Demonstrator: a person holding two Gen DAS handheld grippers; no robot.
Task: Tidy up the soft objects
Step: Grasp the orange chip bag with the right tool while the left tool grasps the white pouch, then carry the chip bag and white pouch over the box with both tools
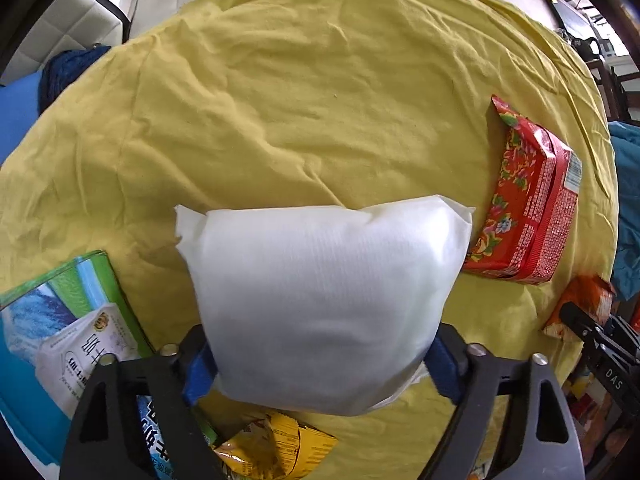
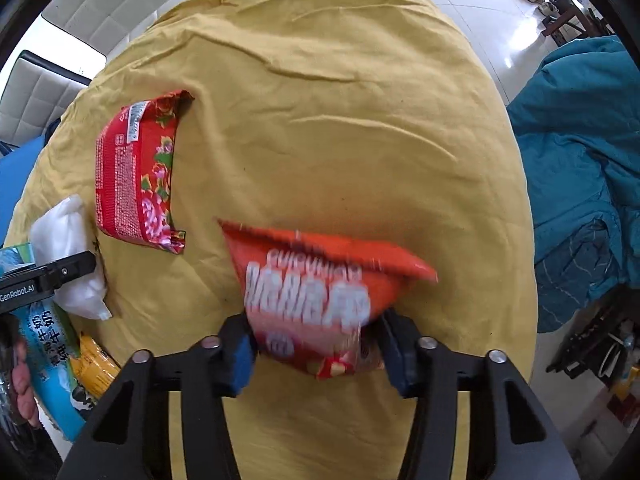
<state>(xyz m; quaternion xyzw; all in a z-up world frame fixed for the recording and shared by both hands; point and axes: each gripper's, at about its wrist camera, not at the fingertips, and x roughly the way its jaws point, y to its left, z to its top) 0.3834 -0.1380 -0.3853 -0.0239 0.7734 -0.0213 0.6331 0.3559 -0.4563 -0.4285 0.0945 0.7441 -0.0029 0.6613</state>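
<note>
1. Nearest the left wrist lens is the white pillow-like pouch [image 1: 320, 300], sitting between the left gripper [image 1: 320, 368] fingers and taking up most of that view. The blue pads press its lower sides, so I'd call the fingers clamped on it, fairly wide apart because it's bulky.
2. It looks puffy and light, a soft nonwoven skin that squashes easily. Grab low on the body like this, not by the thin sealed corners.
3. On the right wrist view, the right gripper [image 2: 316, 352] fingers are pinched on the bottom of an orange snack bag [image 2: 316, 292], much narrower. Blurry, but the pads are clearly on it.
4. That bag is crinkly, slippery foil with air inside, and the contents probably crush, so go easy on the squeeze.
5. Both sit over the yellow sheet [image 1: 300, 92] covering the bench. A red floral packet [image 1: 528, 200] lies flat to the side, untouched, near the pouch.
6. Milk cartons [image 1: 60, 328] and a yellow packet [image 1: 276, 452] crowd the near-left edge.
</note>
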